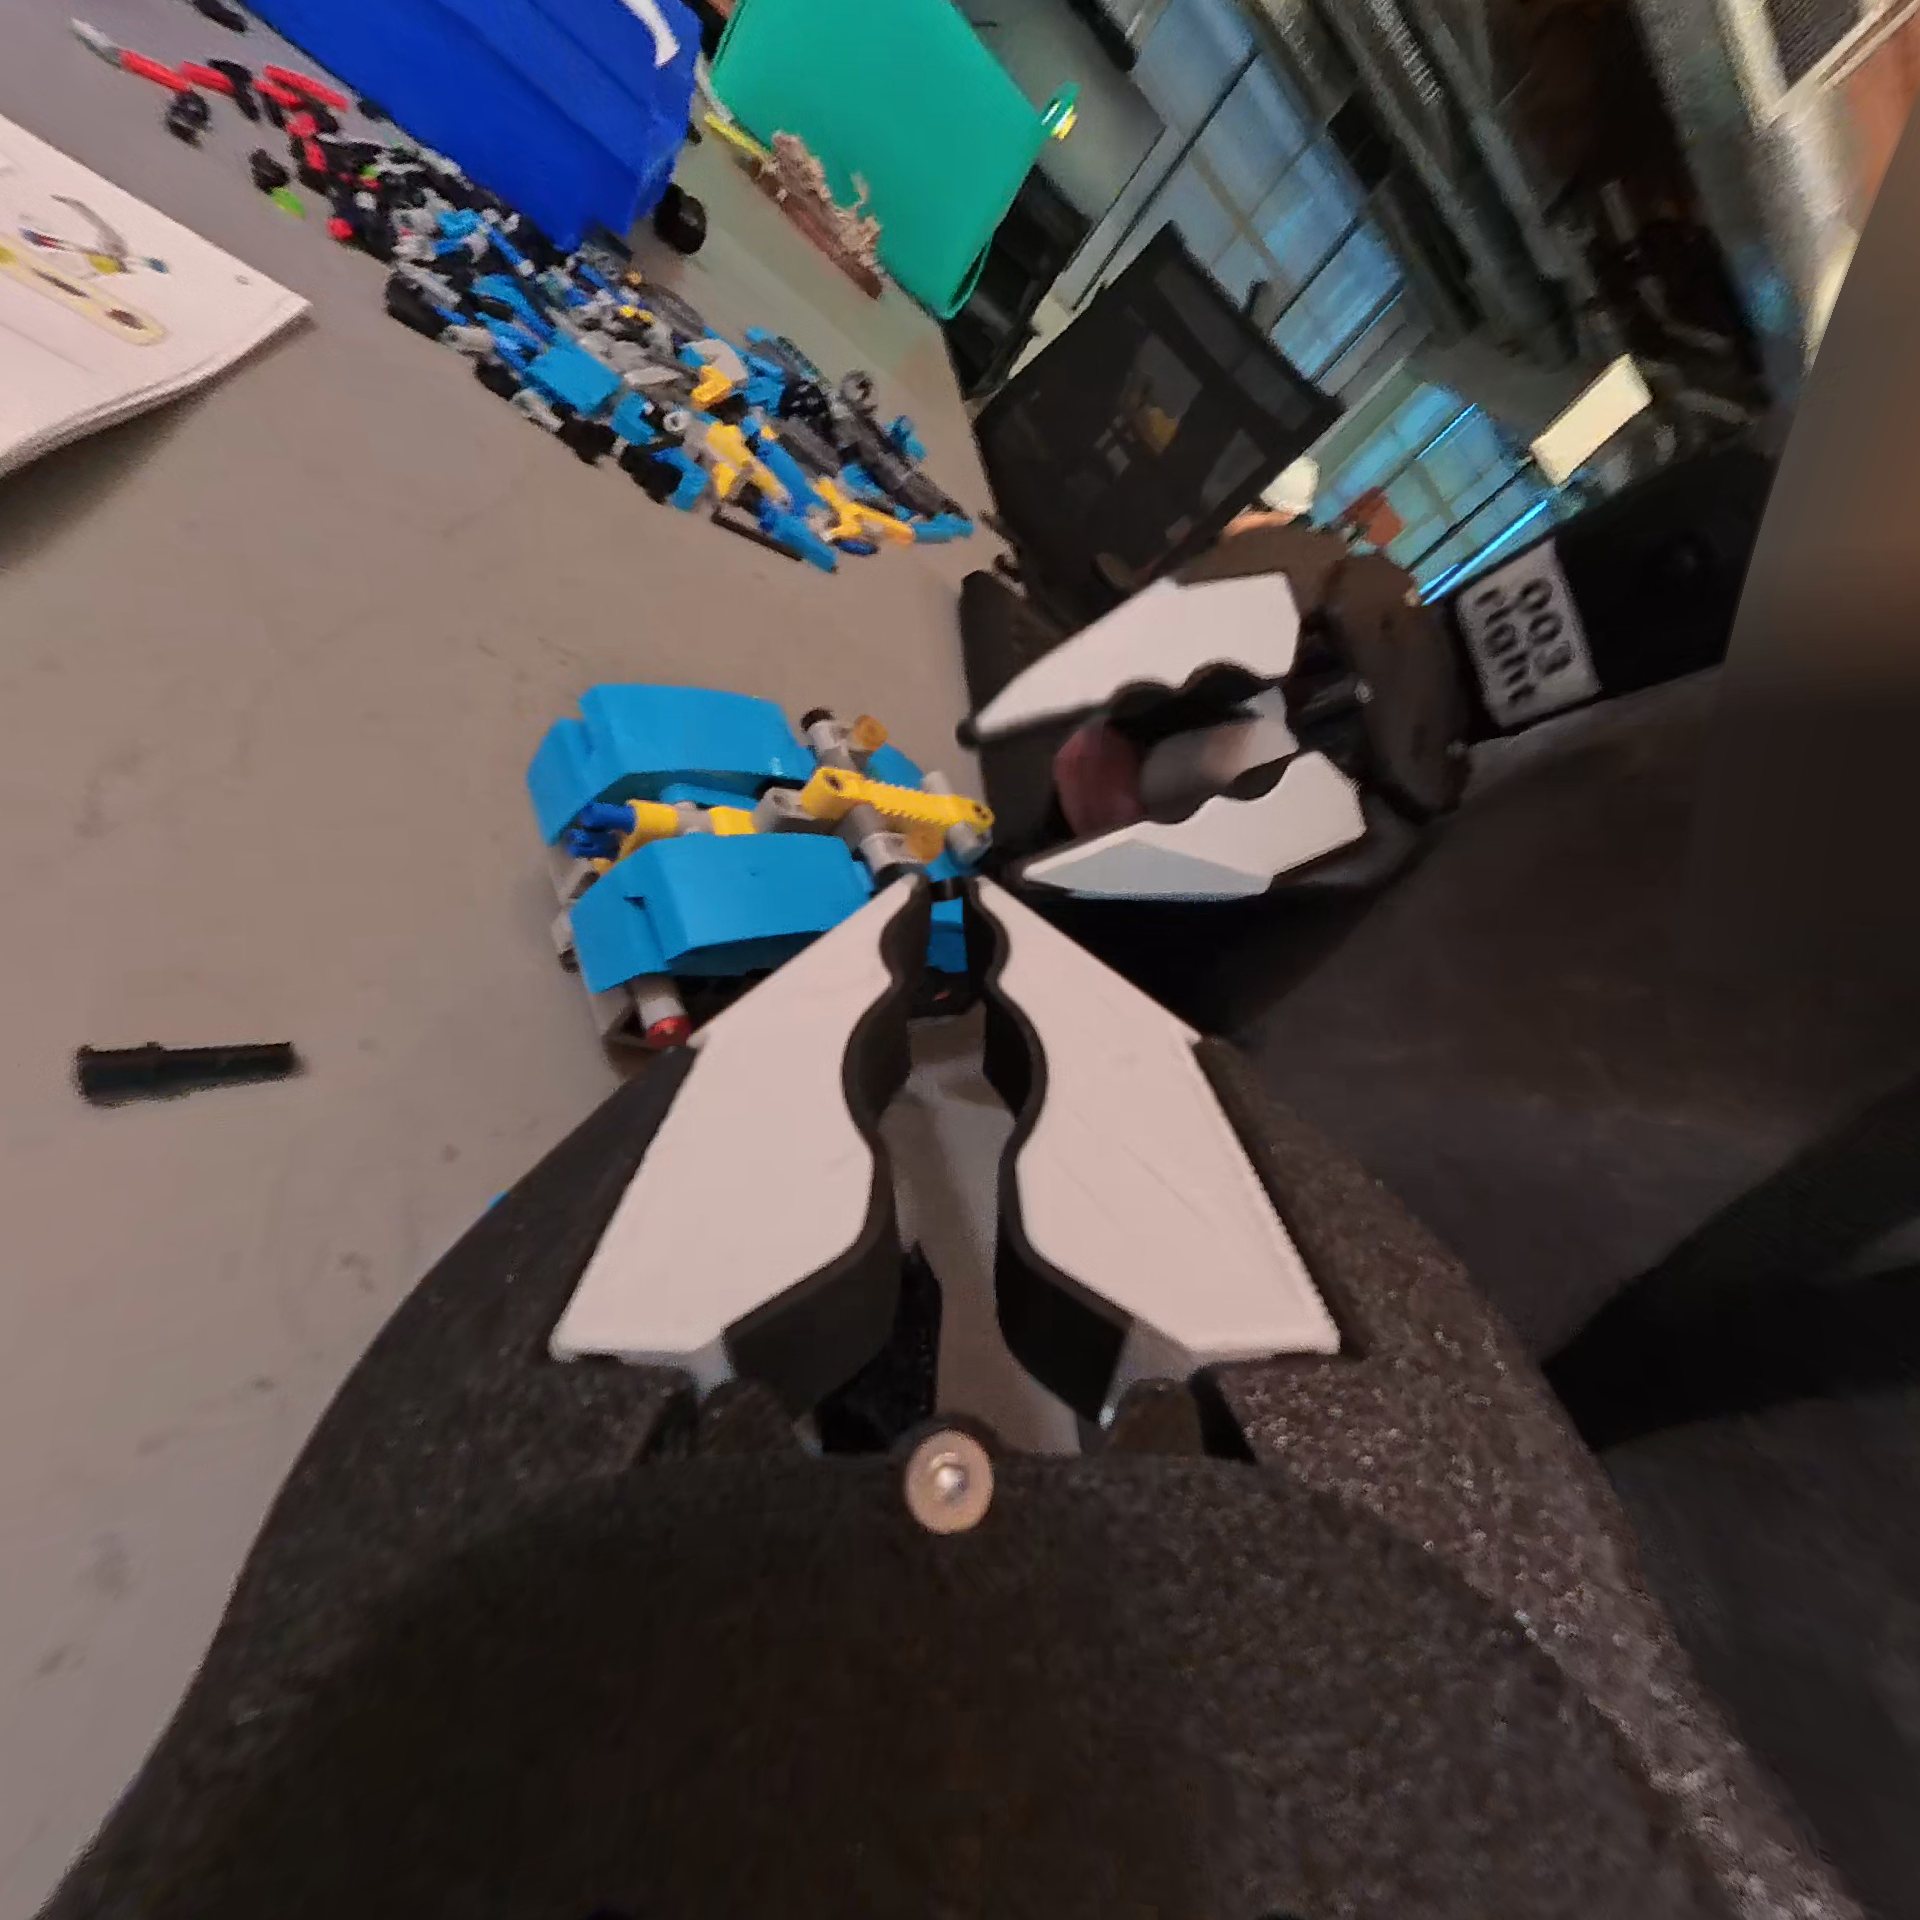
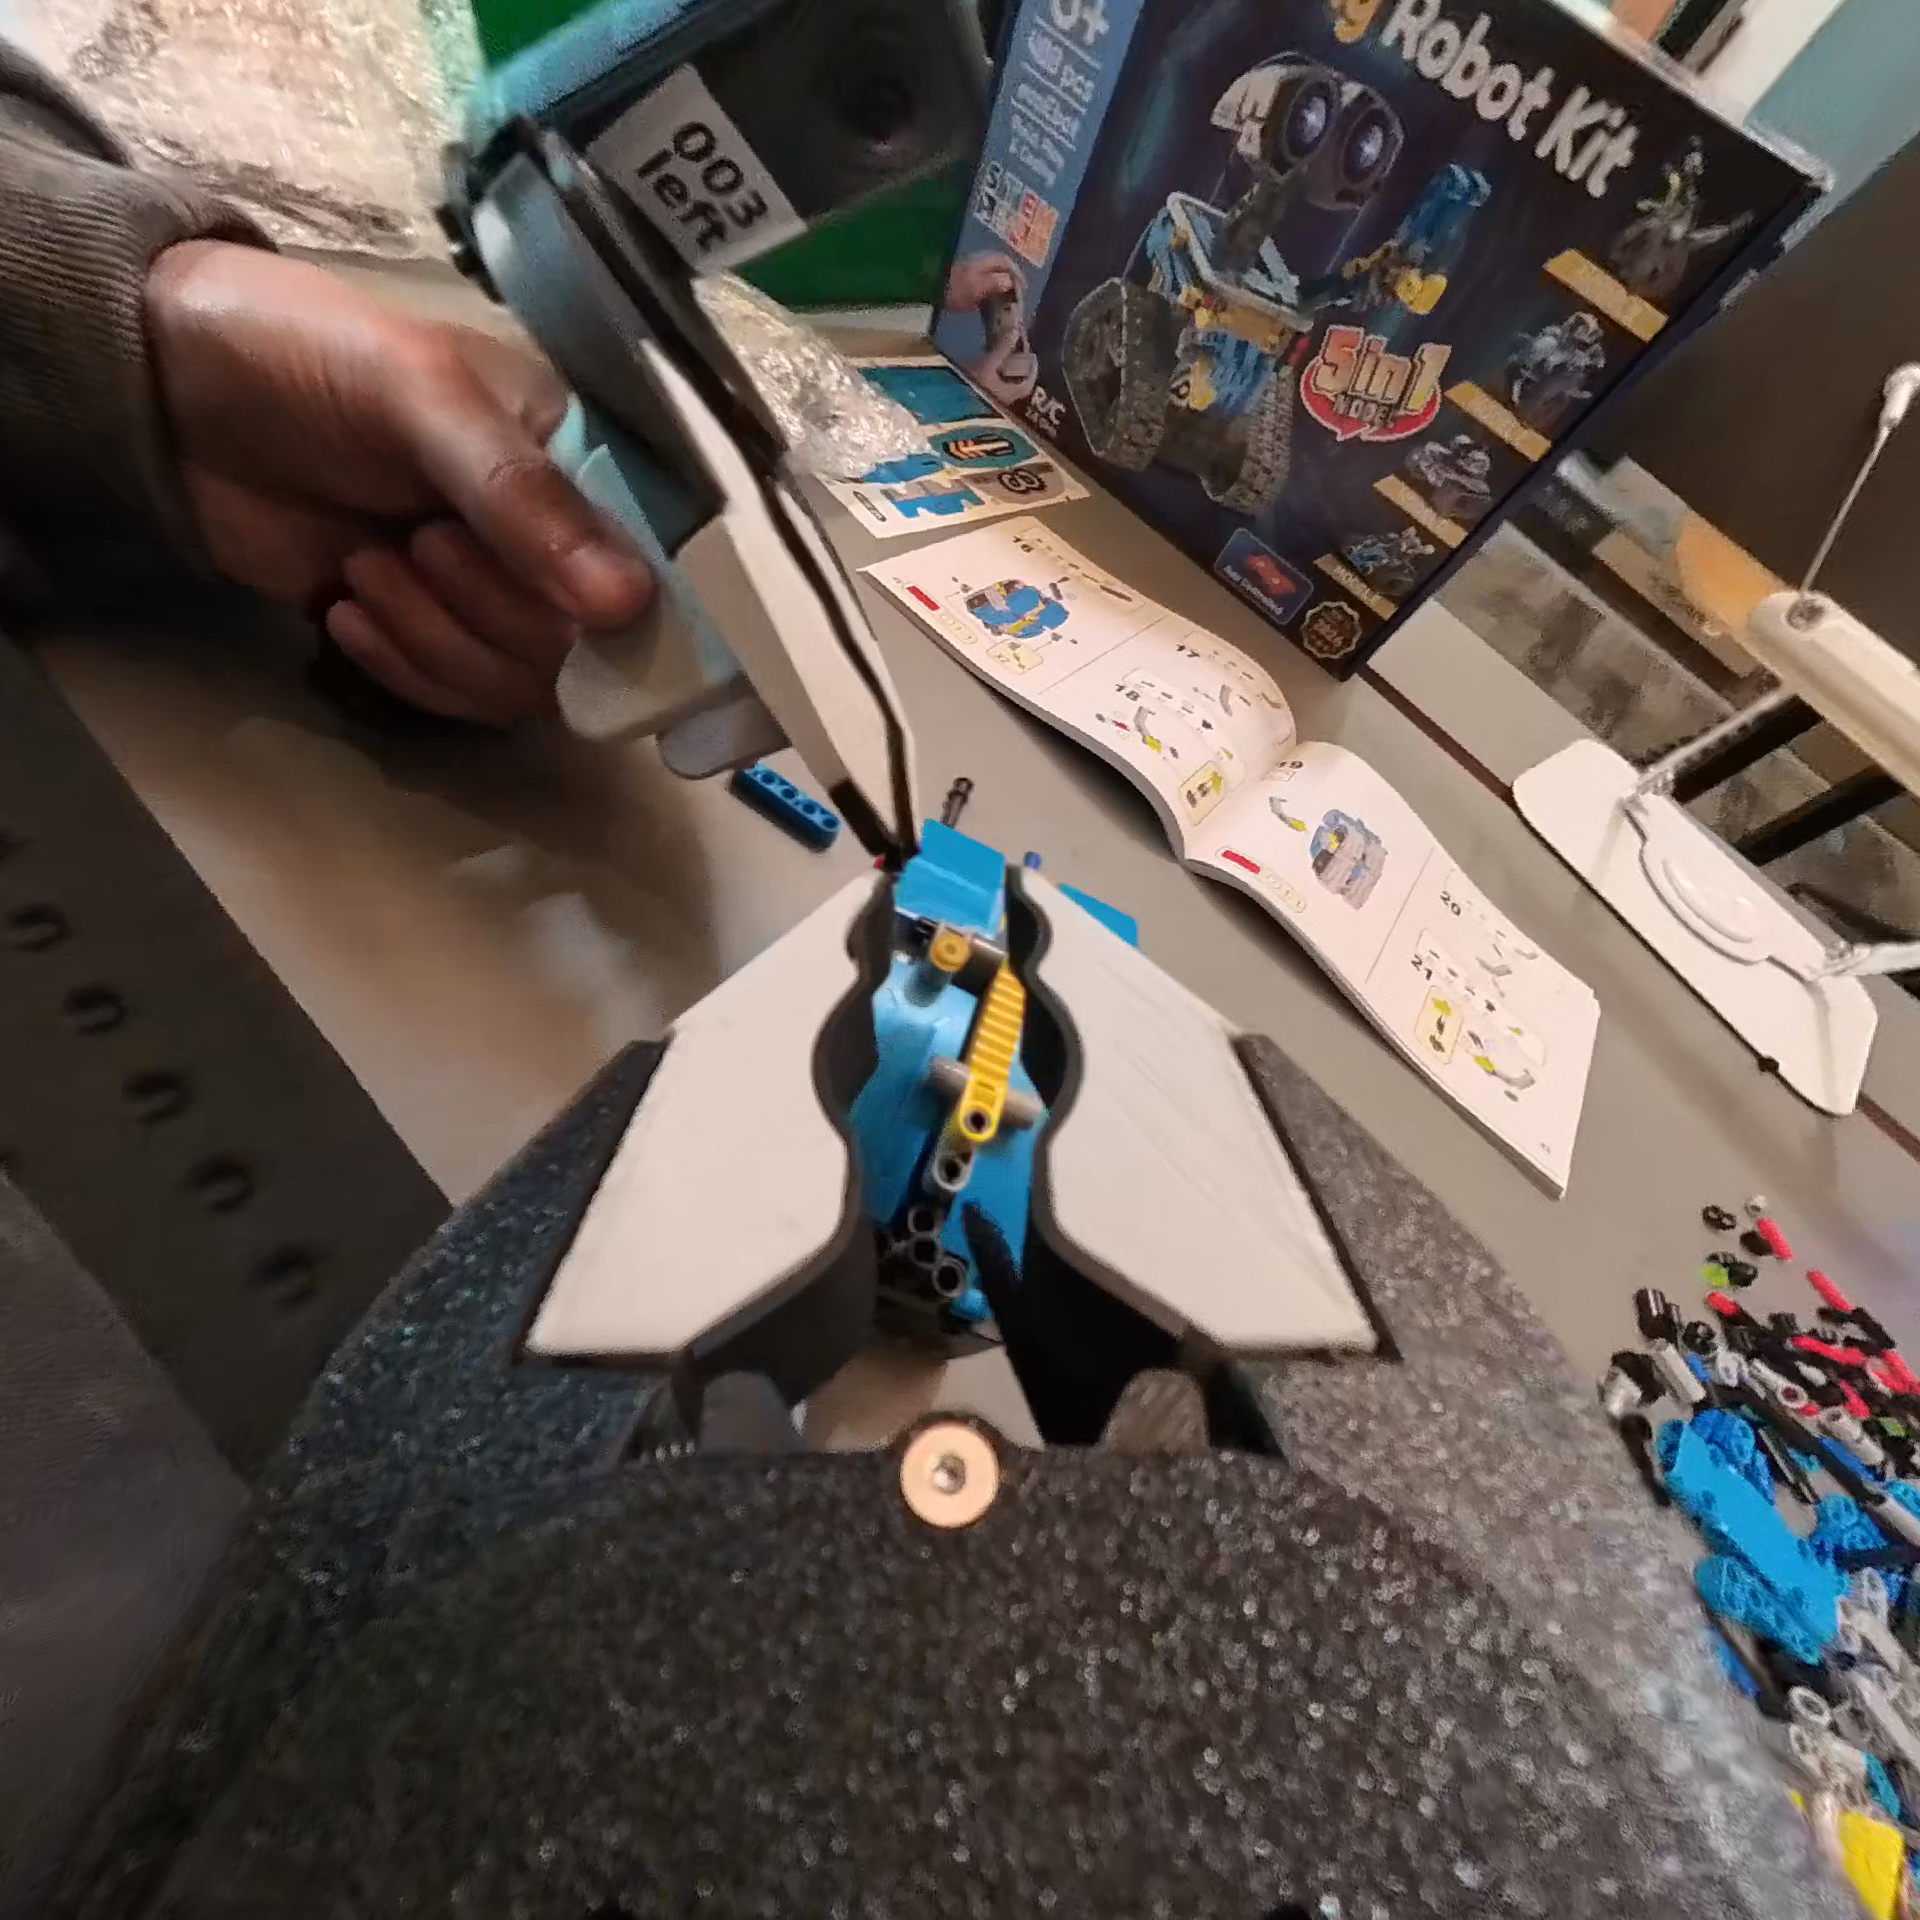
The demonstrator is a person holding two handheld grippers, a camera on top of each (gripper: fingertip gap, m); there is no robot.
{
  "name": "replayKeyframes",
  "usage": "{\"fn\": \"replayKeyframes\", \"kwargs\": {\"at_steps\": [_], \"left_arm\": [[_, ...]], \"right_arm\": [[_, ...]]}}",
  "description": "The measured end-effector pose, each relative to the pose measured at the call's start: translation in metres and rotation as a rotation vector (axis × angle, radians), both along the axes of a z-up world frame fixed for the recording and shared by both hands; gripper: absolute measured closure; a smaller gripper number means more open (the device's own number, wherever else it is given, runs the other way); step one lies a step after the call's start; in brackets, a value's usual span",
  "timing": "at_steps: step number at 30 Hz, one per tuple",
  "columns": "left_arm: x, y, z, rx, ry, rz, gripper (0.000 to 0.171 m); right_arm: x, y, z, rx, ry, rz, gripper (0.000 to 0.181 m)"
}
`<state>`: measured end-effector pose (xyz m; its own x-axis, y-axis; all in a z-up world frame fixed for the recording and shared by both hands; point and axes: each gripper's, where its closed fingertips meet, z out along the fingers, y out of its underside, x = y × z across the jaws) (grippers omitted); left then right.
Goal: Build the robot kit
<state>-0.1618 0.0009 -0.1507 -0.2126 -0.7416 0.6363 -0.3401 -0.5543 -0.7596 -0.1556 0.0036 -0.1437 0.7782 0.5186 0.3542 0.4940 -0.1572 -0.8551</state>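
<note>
A blue brick-built model (image 1: pixel 707 894) with a yellow toothed rack (image 1: pixel 894 800) lies on the grey table (image 1: pixel 312 727). My left gripper (image 1: pixel 943 888) is shut, with its tips touching the model's near end. I cannot tell whether a small part is pinched between them. A hand (image 2: pixel 364 468) holds this gripper, which also shows in the right wrist view (image 2: pixel 883 847). My right gripper (image 2: pixel 958 883) is shut on the model (image 2: pixel 904 1101), one finger on each side, with the rack (image 2: pixel 997 1029) between them. It also shows in the left wrist view (image 1: pixel 997 800).
A black axle (image 1: pixel 187 1070) lies to the left and a blue beam (image 2: pixel 790 805) lies near the left gripper. There is an open instruction booklet (image 2: pixel 1247 831), a kit box (image 2: pixel 1351 312), piles of loose parts (image 1: pixel 675 395) (image 2: pixel 1766 1507), a blue bin (image 1: pixel 499 94) and a white lamp base (image 2: pixel 1704 914). My left and right fingertips are right by each other.
</note>
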Motion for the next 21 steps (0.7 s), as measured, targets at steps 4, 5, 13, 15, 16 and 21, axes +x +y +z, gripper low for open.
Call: {"fn": "replayKeyframes", "kwargs": {"at_steps": [4,5,13,15,16,21], "left_arm": [[0.002,0.0,-0.012,0.078,0.078,0.003,0.166],[0.003,0.0,-0.013,0.083,0.086,0.001,0.166],[0.008,0.0,-0.014,0.059,0.134,-0.005,0.166],[0.008,0.0,-0.014,0.057,0.147,-0.005,0.166],[0.009,0.0,-0.014,0.065,0.153,-0.005,0.166],[0.009,0.0,-0.015,0.085,0.183,0.014,0.167]], "right_arm": [[0.011,0.008,-0.013,-0.149,0.07,-0.066,0.114],[0.015,0.01,-0.014,-0.176,0.098,-0.089,0.107],[0.02,0.017,-0.031,-0.309,0.202,-0.107,0.1],[0.017,0.017,-0.031,-0.301,0.189,-0.092,0.102],[0.016,0.017,-0.031,-0.297,0.182,-0.092,0.103],[0.015,0.018,-0.031,-0.279,0.162,-0.092,0.122]]}}
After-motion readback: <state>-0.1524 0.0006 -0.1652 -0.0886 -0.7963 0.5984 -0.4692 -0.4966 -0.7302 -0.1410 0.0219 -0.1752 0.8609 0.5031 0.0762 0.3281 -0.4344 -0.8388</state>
